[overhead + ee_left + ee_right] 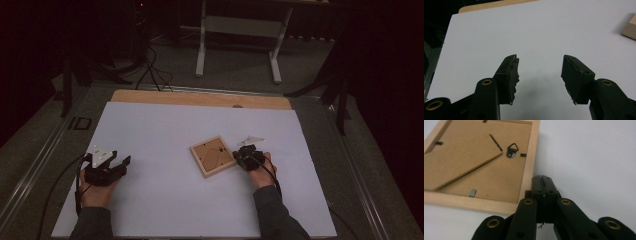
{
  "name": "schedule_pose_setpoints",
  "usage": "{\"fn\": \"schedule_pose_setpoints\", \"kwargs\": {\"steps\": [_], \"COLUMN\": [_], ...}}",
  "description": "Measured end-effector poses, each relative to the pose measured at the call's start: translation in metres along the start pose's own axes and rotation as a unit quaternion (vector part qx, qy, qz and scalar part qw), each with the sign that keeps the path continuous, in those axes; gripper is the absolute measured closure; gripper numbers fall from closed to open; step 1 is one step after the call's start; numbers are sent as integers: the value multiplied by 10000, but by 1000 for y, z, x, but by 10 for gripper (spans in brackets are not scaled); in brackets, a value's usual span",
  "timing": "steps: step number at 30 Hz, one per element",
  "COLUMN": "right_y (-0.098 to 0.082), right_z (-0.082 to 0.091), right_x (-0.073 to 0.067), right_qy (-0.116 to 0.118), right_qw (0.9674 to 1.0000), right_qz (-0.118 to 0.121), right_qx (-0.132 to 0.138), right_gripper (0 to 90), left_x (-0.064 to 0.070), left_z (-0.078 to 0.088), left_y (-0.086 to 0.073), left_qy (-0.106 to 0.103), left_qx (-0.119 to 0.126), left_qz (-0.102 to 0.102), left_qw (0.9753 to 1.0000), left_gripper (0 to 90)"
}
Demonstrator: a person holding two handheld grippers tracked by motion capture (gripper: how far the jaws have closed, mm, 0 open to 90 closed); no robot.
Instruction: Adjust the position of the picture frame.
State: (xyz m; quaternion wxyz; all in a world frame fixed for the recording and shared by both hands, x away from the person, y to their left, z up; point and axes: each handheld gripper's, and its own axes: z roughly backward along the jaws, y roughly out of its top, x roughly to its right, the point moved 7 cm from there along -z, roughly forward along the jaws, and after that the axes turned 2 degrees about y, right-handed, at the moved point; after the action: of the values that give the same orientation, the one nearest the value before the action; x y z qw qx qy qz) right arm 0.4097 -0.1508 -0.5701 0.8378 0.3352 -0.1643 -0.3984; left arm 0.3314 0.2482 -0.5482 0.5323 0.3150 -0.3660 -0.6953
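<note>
High view
- Thing in hand: a wooden picture frame (213,155) lies flat on the white desk (165,200), back side up, a little right of the middle and turned like a diamond.
- Right hand-held gripper (248,156): just beside the right edge of the frame; whether it touches I cannot tell from here.
- Left hand-held gripper (106,169): well apart from the frame, at the left side of the desk.
- Nearer hand: clearly the right one.

Left gripper view
- Left hand-held gripper (539,72): jaws stand wide, nothing between them, only the bare desk (524,30) ahead.
- Frame: one pale wooden corner (630,28) at the far right edge, so the frame lies ahead and to the right of this gripper.

Right gripper view
- Right hand-held gripper (542,181): jaws pressed together, holding nothing.
- Frame (474,170): ahead and to the left; the closed tips sit at the outer side of its right rail, touching or almost.
- Details on the back: a loose backing board (456,165) lies tilted, a triangular hanging ring (512,150) near the right rail, small metal tabs (472,192).
- Axis: the near rail runs forward along the direction of the gripper.
- Judgement: the next move seems to depend on this rail, either to push it sideways or to open the jaws over it.
</note>
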Motion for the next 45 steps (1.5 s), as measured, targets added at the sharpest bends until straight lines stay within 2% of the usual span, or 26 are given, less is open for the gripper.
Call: {"fn": "schedule_pose_setpoints", "kwargs": {"steps": [6,11,14,18,25,32,35,39,43,45], "right_y": [-8,-11,-10,-11,-11,-8,-7,-5,-5,-4], "right_z": [8,12,14,15,14,11,8,4,2,1], "right_x": [-11,-25,-32,-38,-50,-56,-56,-52,-52,-52], "right_qy": [122,212,249,305,405,449,429,411,411,428], "right_qw": [9998,9997,9995,9993,9988,9986,9987,9988,9988,9987], "right_qz": [-78,43,146,176,206,211,179,65,18,6], "right_qx": [97,87,103,109,160,202,215,243,258,268], "right_gripper": [900,900,900,900,900,900,900,900,900,900], "left_x": [1,6,9,12,21,33,38,52,69,78], "left_z": [0,1,2,3,3,1,0,-4,-9,-14], "left_y": [0,1,1,2,4,6,7,11,13,14], "left_qy": [-15,-73,-186,-426,-614,-805,-693,-811,-986,-1082], "left_qx": [6,5,21,61,83,75,19,20,-72,-158], "left_qz": [-3,-48,-1,219,222,71,-113,-248,-352,-398], "left_qw": [10000,10000,9998,9988,9978,9967,9975,9964,9945,9932], "left_gripper": [467,467,467,467,487,549,579,617,712,803]}}
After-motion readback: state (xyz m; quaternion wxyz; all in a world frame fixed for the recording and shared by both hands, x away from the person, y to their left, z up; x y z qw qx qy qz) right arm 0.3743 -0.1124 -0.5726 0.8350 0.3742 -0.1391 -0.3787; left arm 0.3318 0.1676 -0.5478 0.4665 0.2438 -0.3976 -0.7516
